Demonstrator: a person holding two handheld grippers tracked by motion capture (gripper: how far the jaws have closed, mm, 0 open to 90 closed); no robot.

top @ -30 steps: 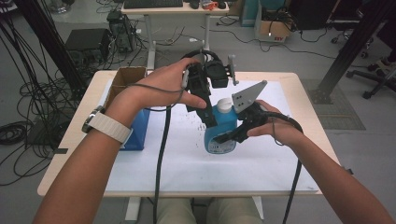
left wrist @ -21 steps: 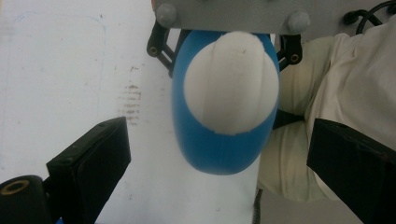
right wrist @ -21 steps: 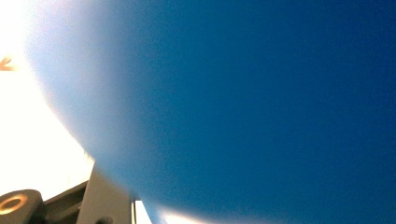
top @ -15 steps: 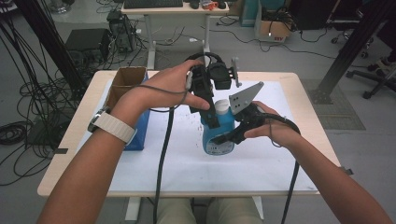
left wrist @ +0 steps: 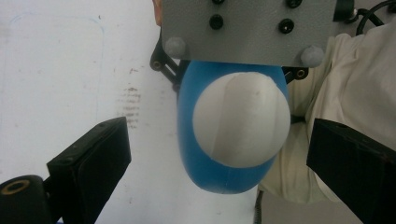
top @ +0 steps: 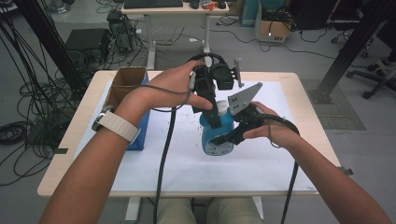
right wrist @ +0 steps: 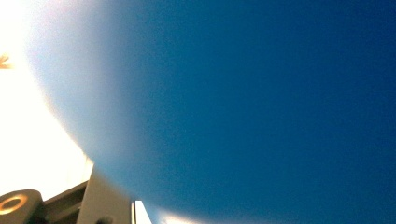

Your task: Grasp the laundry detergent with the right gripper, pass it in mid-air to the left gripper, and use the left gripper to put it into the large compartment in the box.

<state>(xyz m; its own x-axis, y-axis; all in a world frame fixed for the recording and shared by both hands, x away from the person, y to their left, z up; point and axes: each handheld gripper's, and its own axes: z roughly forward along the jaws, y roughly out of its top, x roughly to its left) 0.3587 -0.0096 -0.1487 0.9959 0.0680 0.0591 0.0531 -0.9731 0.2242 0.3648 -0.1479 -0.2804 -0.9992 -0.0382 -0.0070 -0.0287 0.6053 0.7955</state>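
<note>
**High view: both grippers at the blue bottle, left one poised over the cap**

High view first: since a second ago little has shifted on the white table top. The blue bottle stands upright in the same spot, a little right of the table's middle, and the left gripper has eased slightly back and up above it, while the right gripper stays clamped at the bottle's side.

The table is a pale wooden slab with rounded corners, covered by a smooth white sheet bearing a few dark smudges. At its left edge sits an open cardboard box, brown and matt, with a blue box against it.

The bottle is glossy blue plastic, rounded and bulging, topped by a domed white cap with a faint seam across it. In the right gripper view the blue wall sits so close that it blurs.

The left forearm reaches diagonally across the table, a pale strap on the wrist, hand arched over the gripper, which points steeply downwards. Its black jaws stand wide apart, one on each side of the cap and clear of it. The right hand comes in low from the right, its gripper level, grey three-cornered plate uppermost, jaws closed on the bottle's body.
</note>
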